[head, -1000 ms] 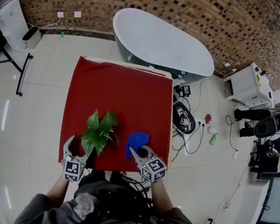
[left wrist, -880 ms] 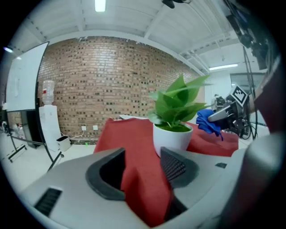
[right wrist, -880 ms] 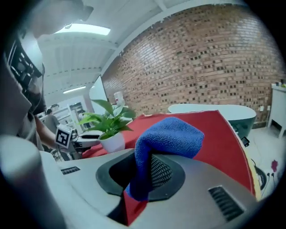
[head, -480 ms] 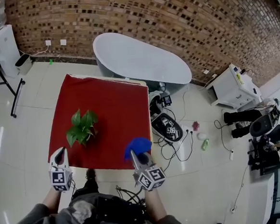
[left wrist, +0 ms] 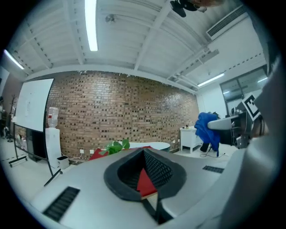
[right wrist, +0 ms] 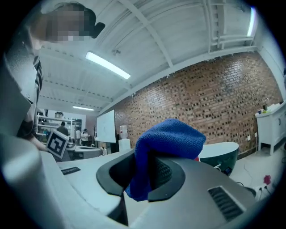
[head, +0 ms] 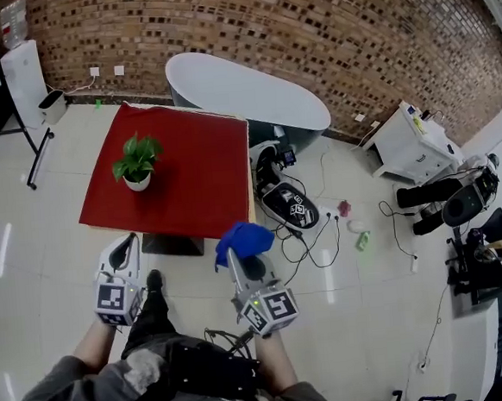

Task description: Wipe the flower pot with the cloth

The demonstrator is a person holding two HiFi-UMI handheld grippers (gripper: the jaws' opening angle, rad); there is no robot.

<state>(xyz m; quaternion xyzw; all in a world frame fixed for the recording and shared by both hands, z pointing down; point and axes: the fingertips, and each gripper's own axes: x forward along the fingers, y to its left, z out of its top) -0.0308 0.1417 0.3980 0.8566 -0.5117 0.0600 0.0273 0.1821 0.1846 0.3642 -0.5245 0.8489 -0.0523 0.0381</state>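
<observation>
Left tongs point(head: 126, 244): closed, jaw faces meeting along their length, with nothing between them; in the left gripper view only a strip of the red table point(head: 192, 170) shows through the recess behind the jaws. Right tongs point(head: 236, 259): clamped on the blue cloth point(head: 245, 239), which is bunched into a rounded wad that stands over the jaw tips and hangs down into the recess between them (the right gripper view shows one fold trailing below the pads). In the head view both tongs are held side by side over the pale tiled floor point(head: 30, 247), in front of the near edge of the table and not over it, the left tongs at 9 o'clock of the right tongs. The flower pot point(head: 137, 183) is white, stands upright on the table toward its 9 o'clock edge, and carries a green leafy plant point(head: 138, 156). It lies at 12 o'clock of the left tongs and at about 10 o'clock of the right tongs, well apart from both and from the cloth. No other thing stands on the table. A white bathtub point(head: 242, 92) lies at 1 o'clock of the table, against the brick wall point(head: 306, 26). Cables point(head: 310, 238) lie on the floor at 3 o'clock of the table.
</observation>
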